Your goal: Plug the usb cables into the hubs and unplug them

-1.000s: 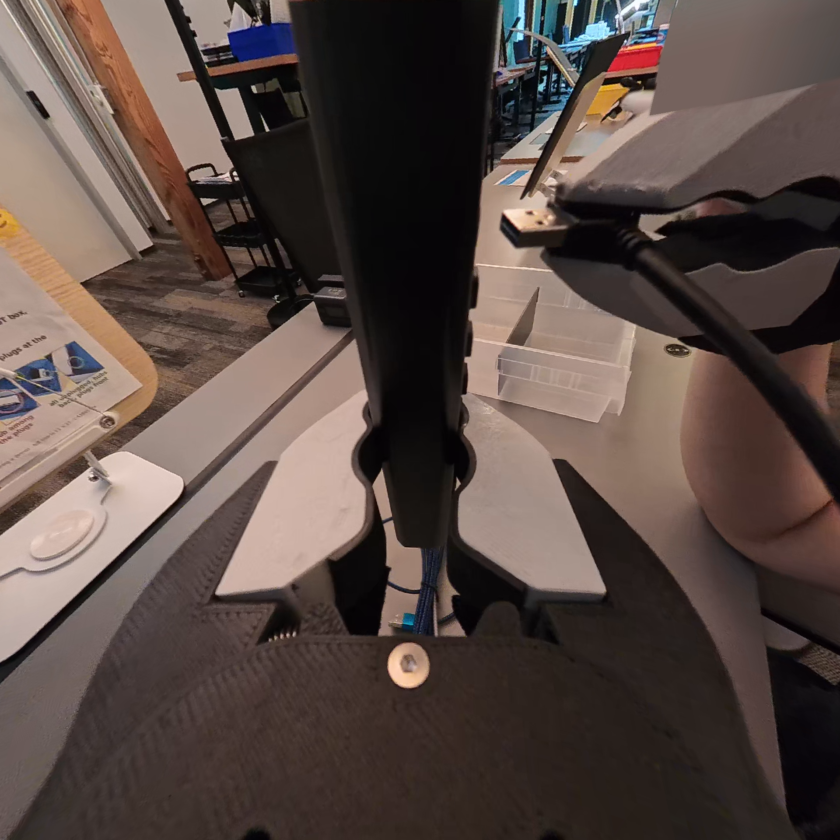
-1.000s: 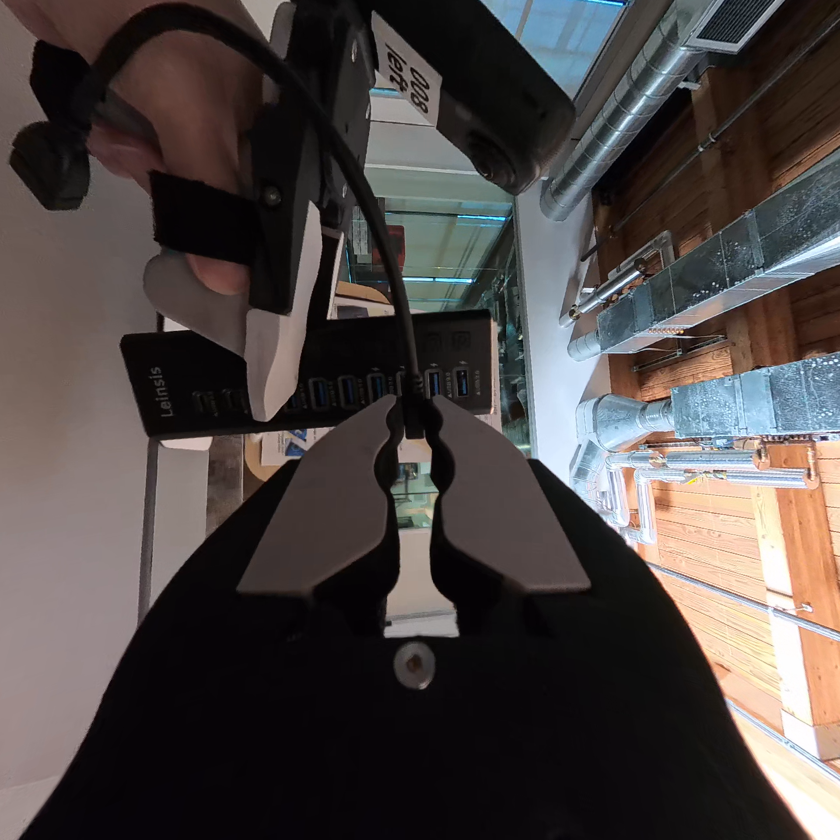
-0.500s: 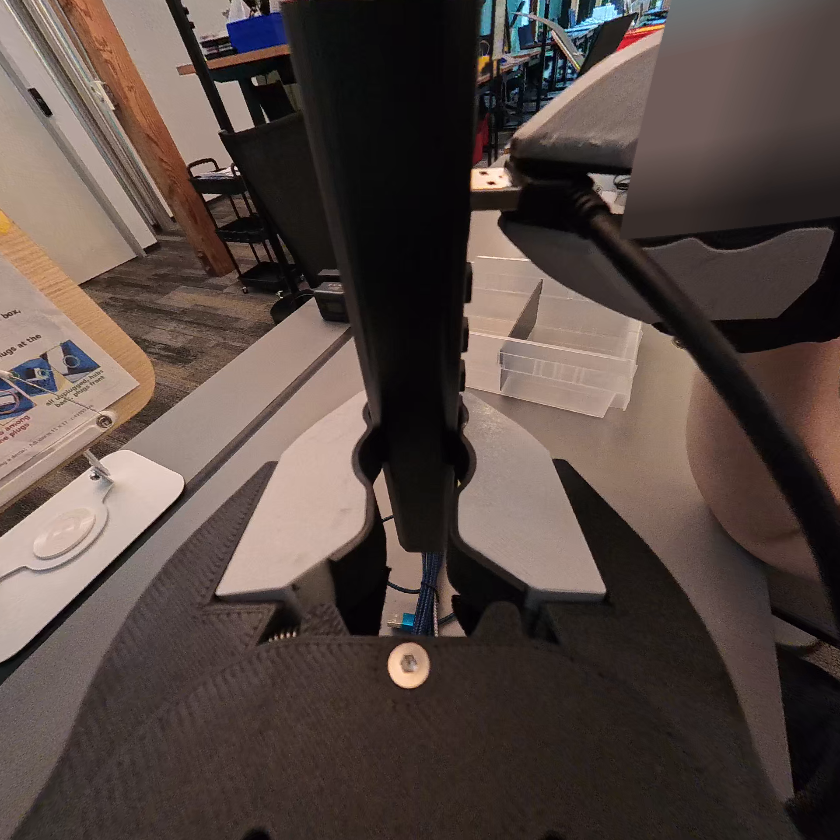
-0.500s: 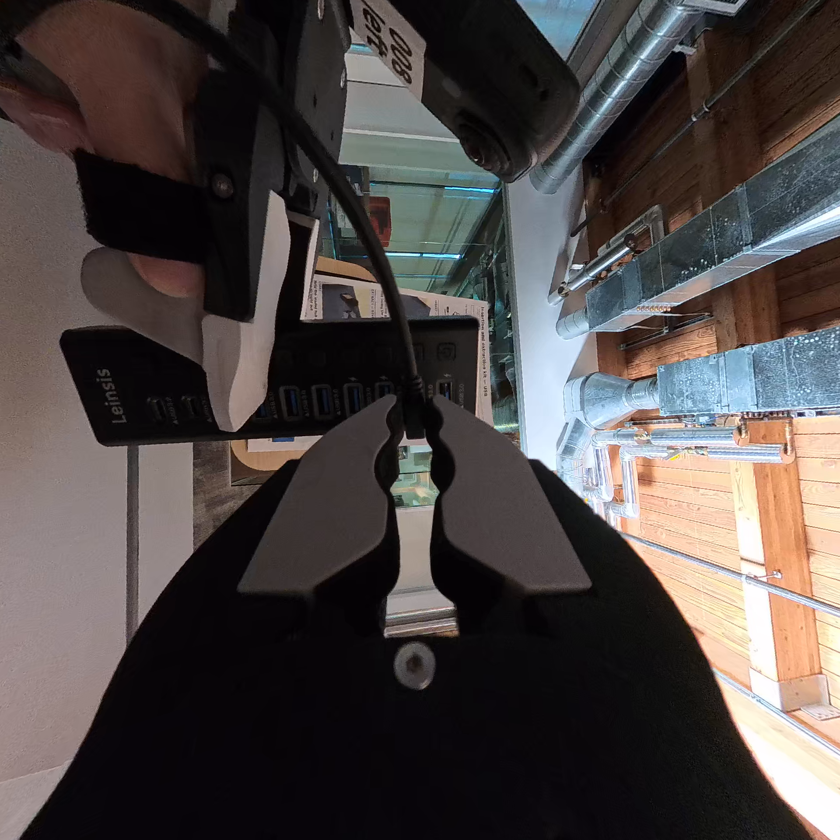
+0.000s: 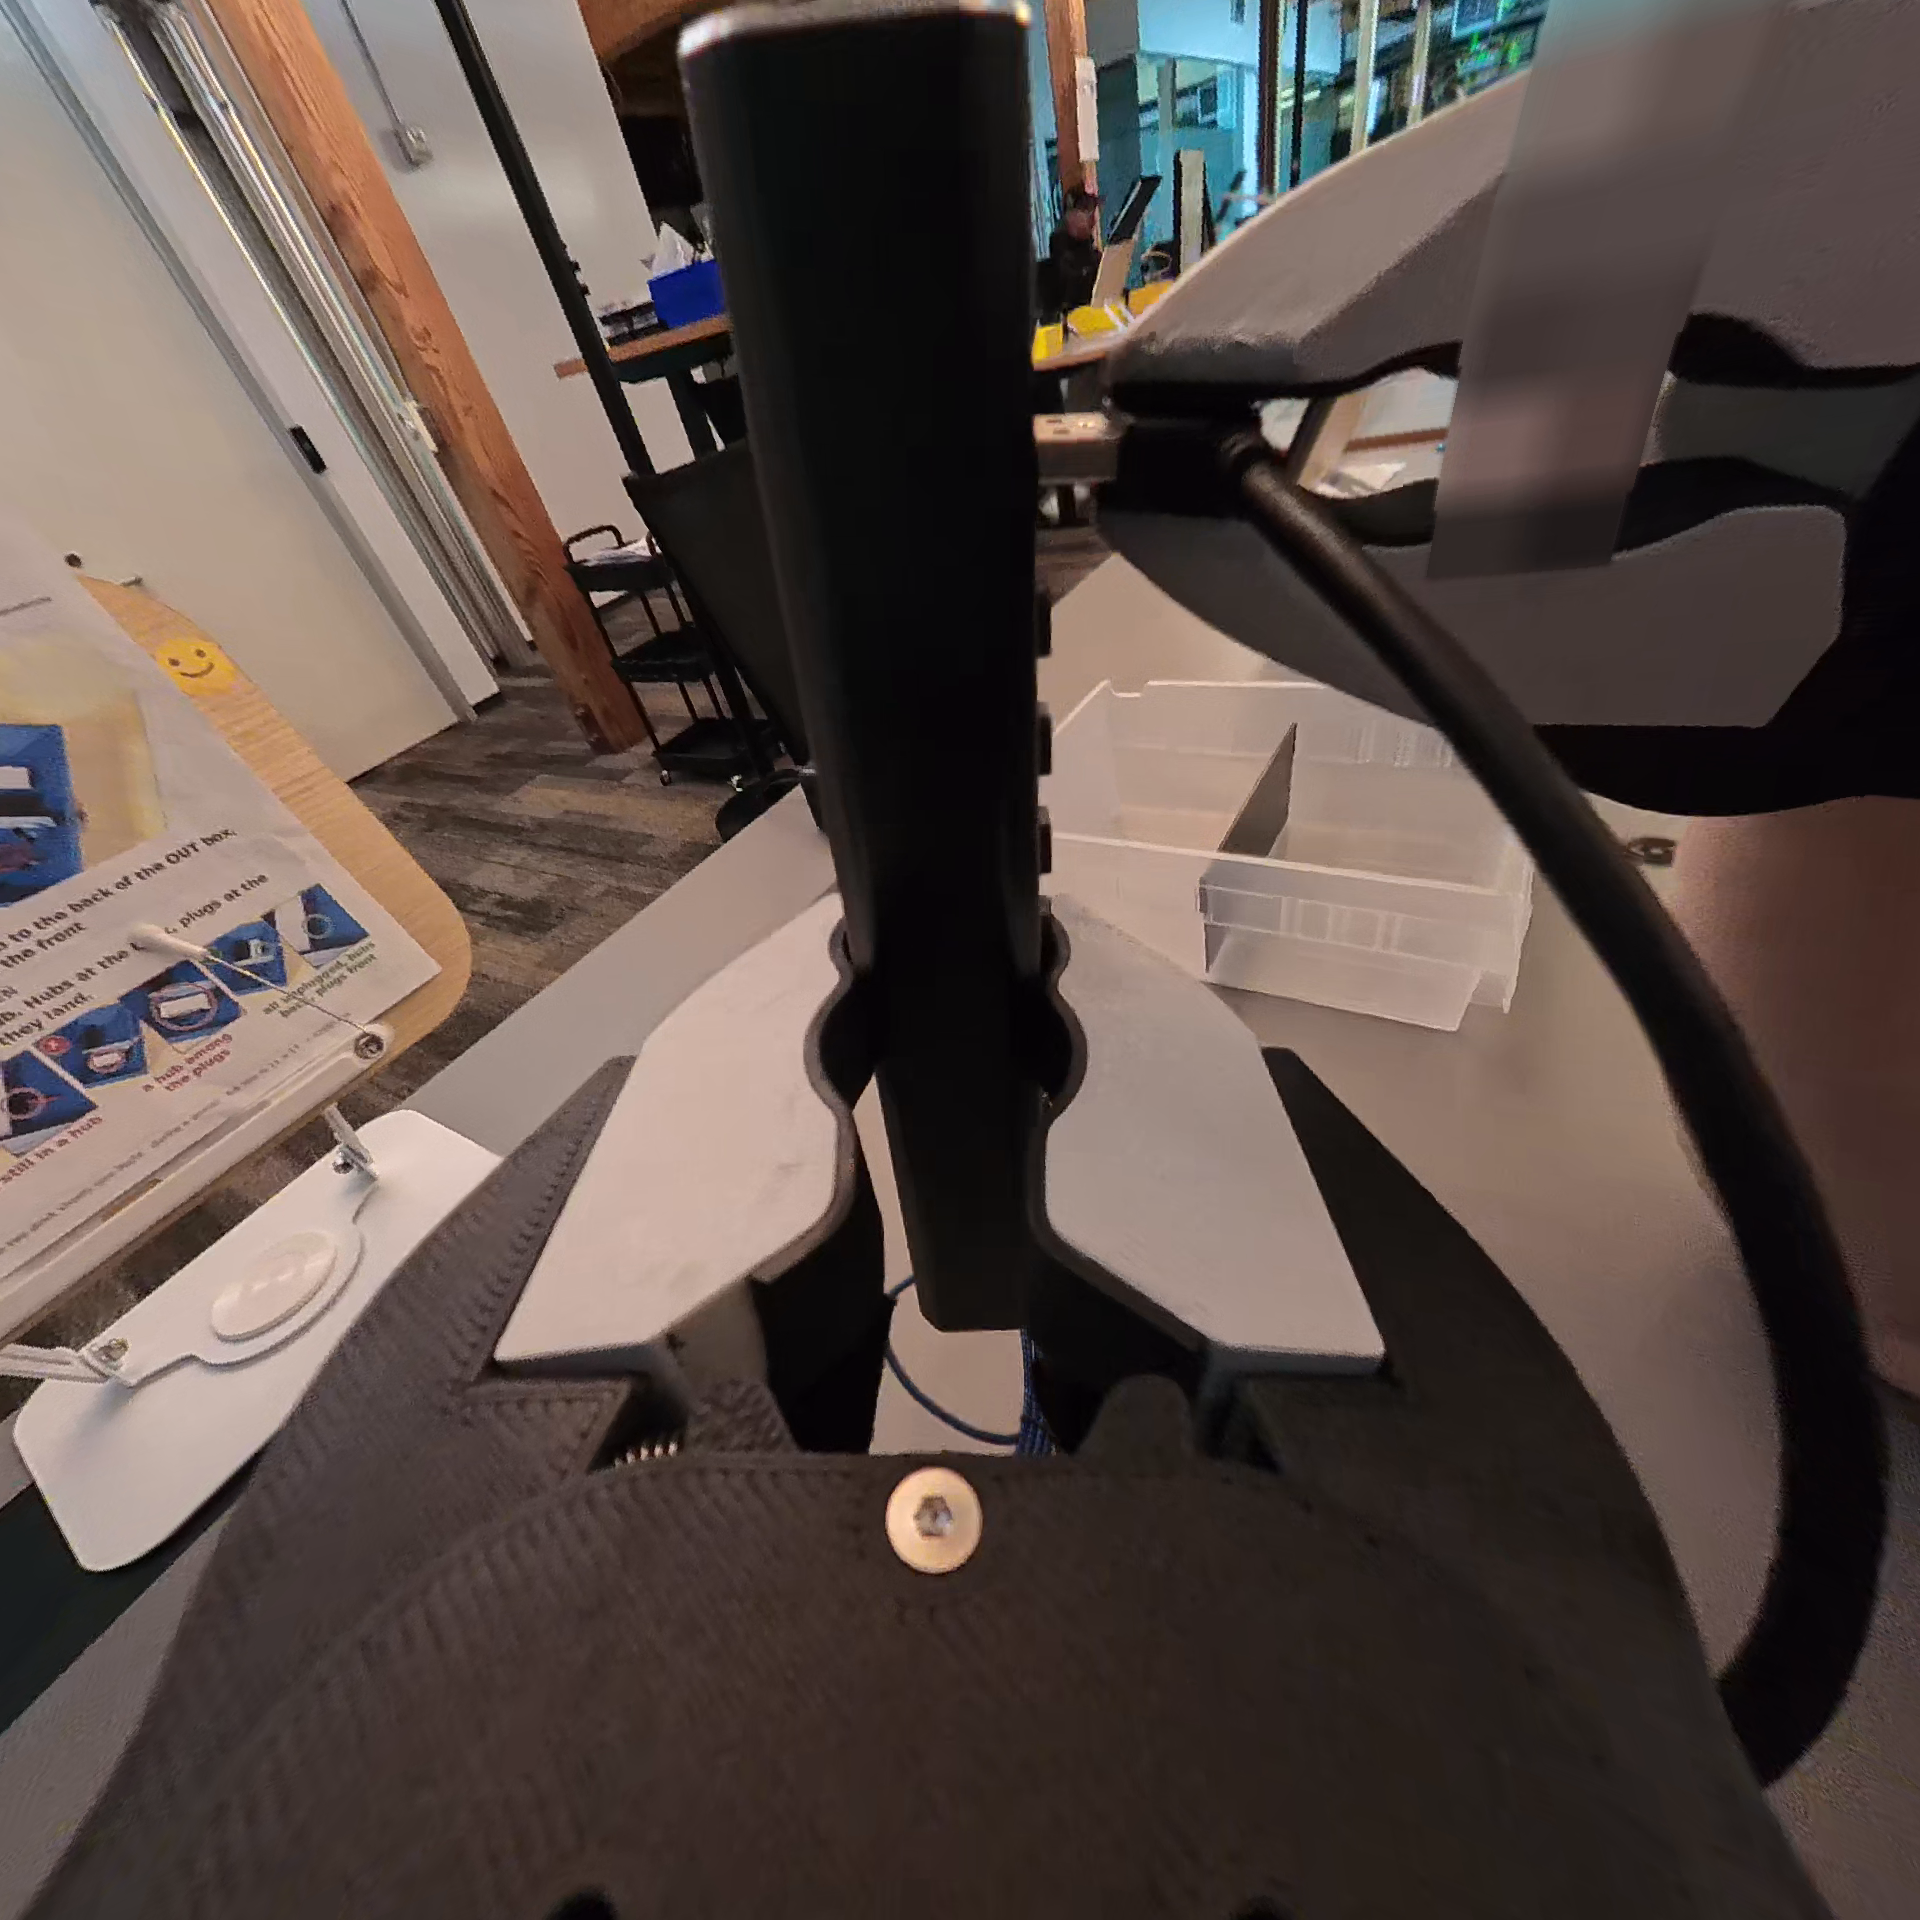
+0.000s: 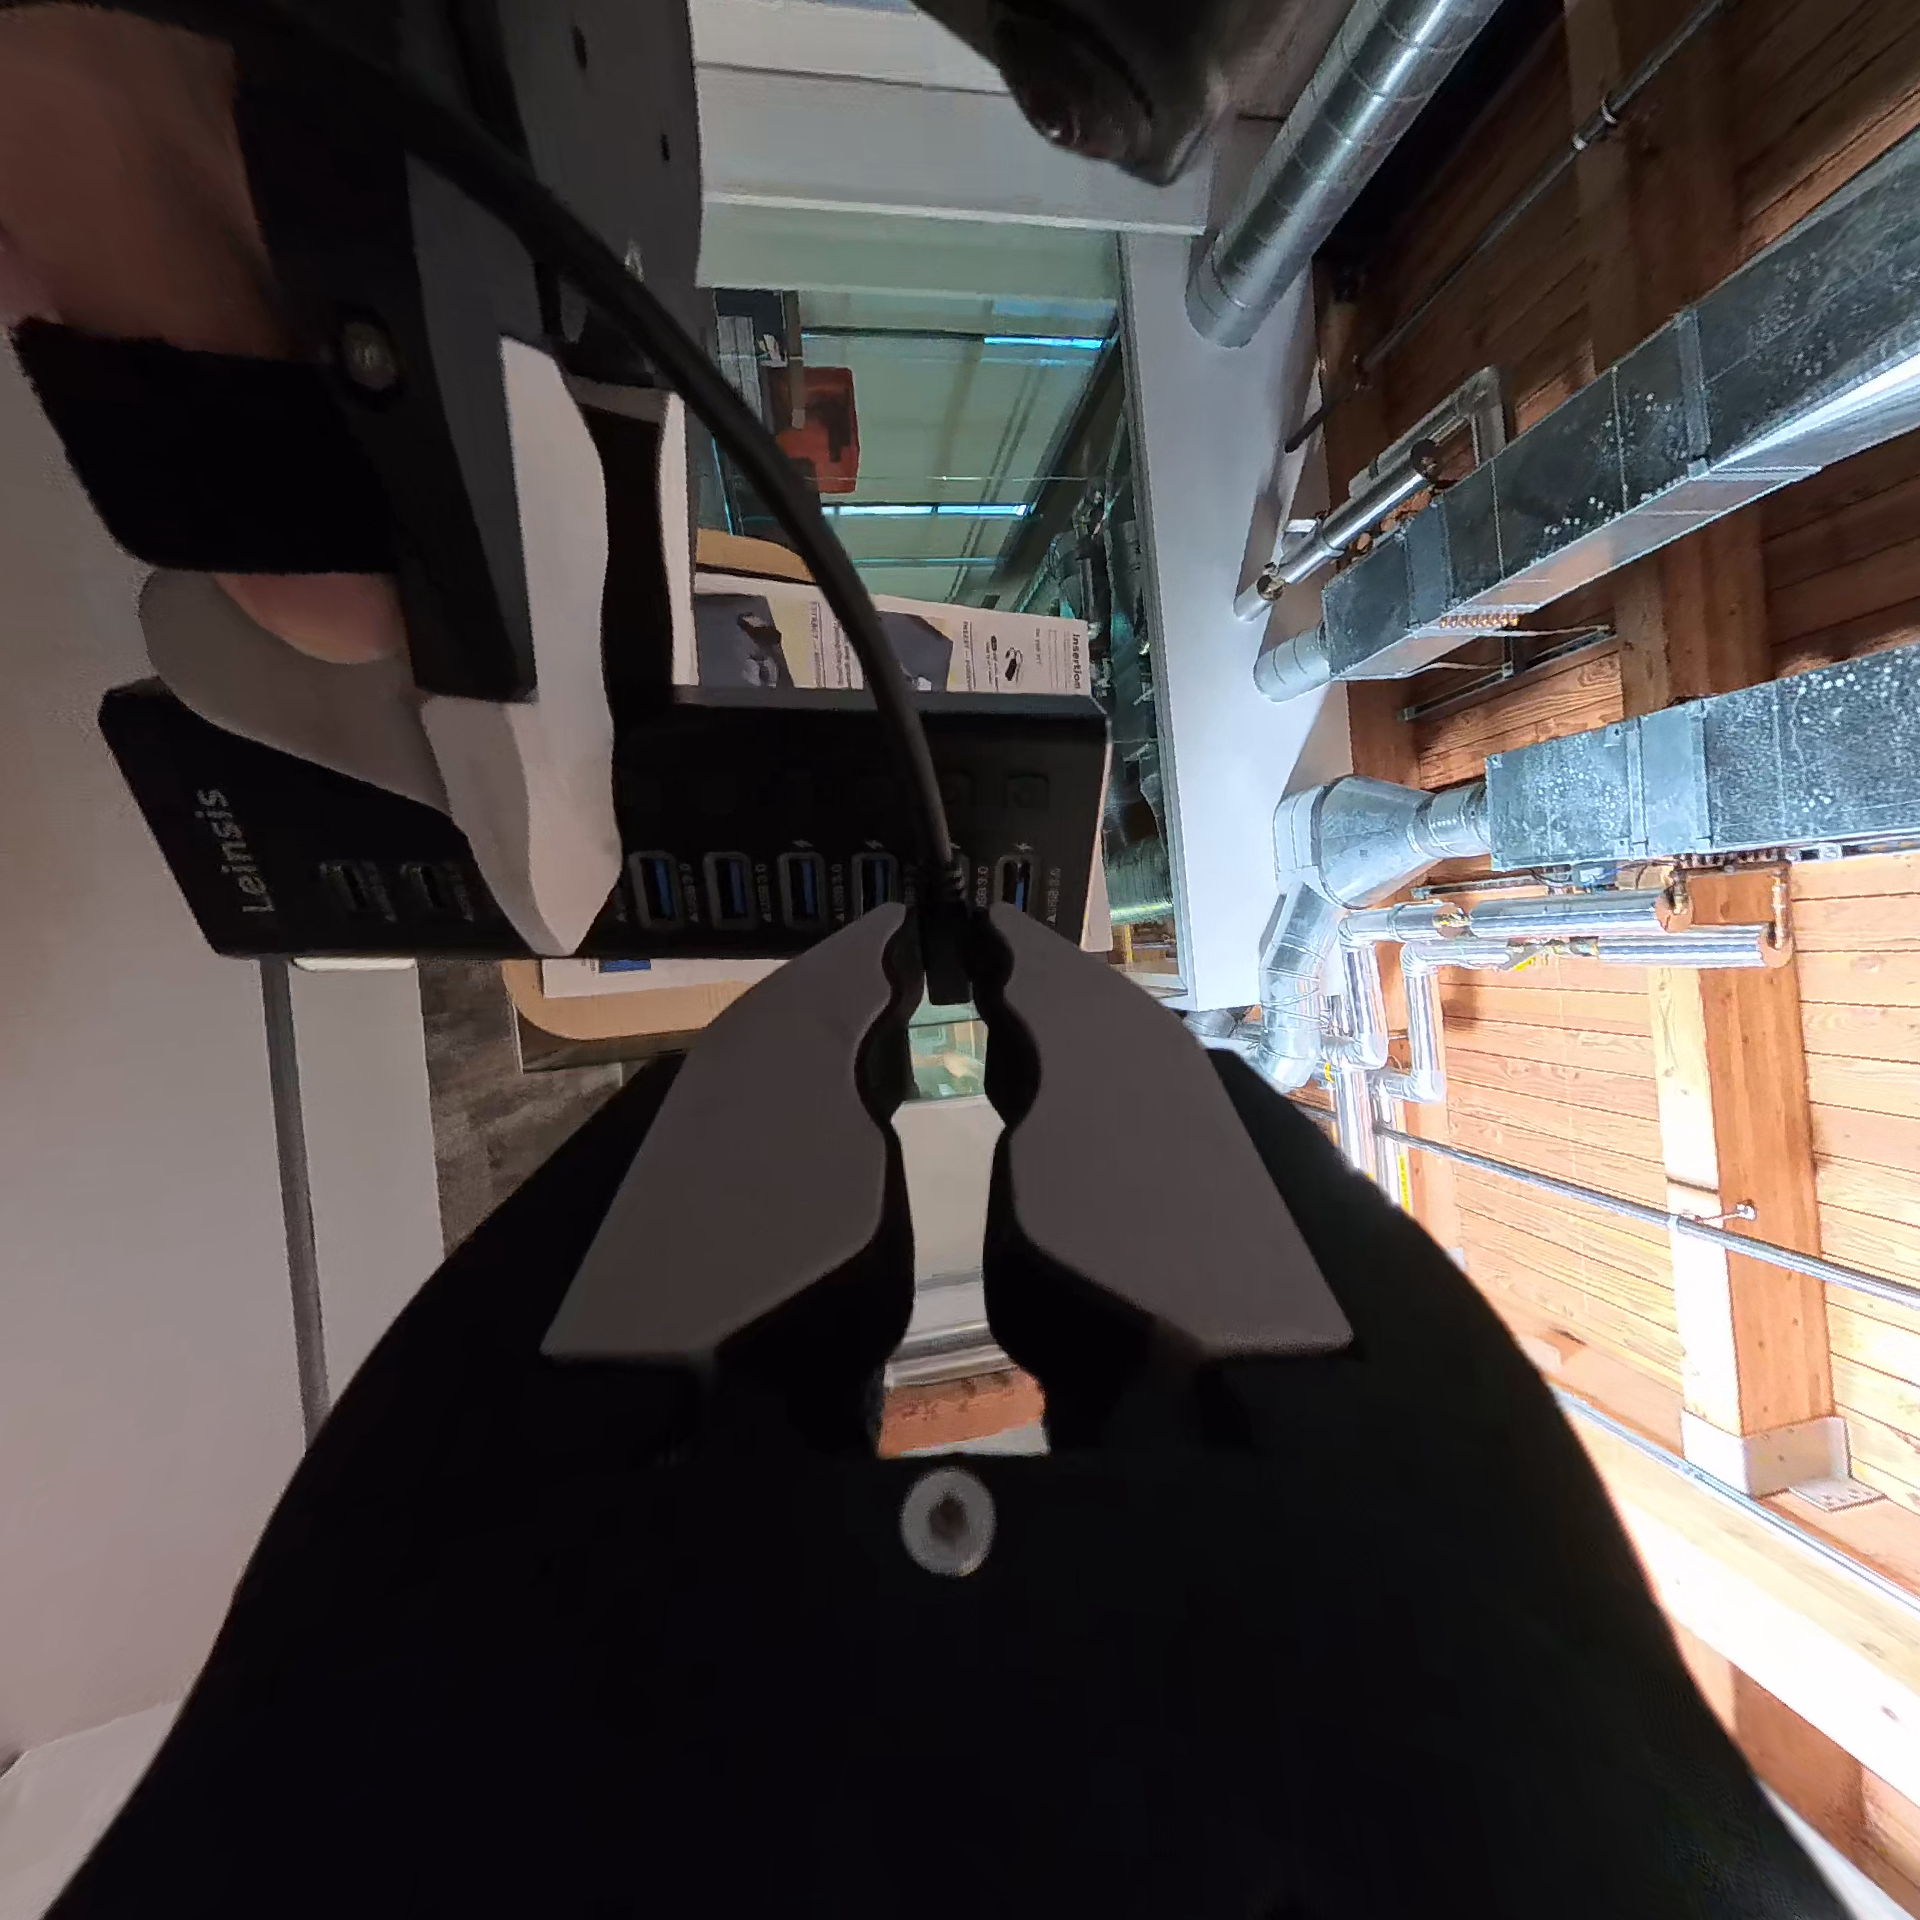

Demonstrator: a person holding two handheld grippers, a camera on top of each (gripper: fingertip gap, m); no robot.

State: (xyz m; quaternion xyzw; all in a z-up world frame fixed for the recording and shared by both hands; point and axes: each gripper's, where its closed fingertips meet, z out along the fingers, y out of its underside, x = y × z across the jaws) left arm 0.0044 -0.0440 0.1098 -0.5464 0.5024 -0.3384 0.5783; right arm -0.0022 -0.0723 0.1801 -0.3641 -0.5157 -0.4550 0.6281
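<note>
At the centre of the left wrist view the left gripper (image 5: 940,1039) stays clamped on the black hub (image 5: 883,623), held upright up the middle of the frame. In the upper right, the right gripper (image 5: 1117,442), pinched shut on the black USB plug (image 5: 1174,457), has closed in from well apart a second ago, so its metal tip now meets the hub's edge. The right wrist view puts the plug (image 6: 943,951) at a port (image 6: 1013,883) near the hub's (image 6: 831,790) right end; insertion looks begun, its depth unclear, and the clear bin (image 5: 1351,862) lies beyond on the table (image 5: 1403,1143)

Matt black plastic hub (image 5: 883,623), smooth grey fingers (image 5: 727,1122), clear glossy plastic bin (image 5: 1351,914), matt table (image 5: 1455,1143).
</note>
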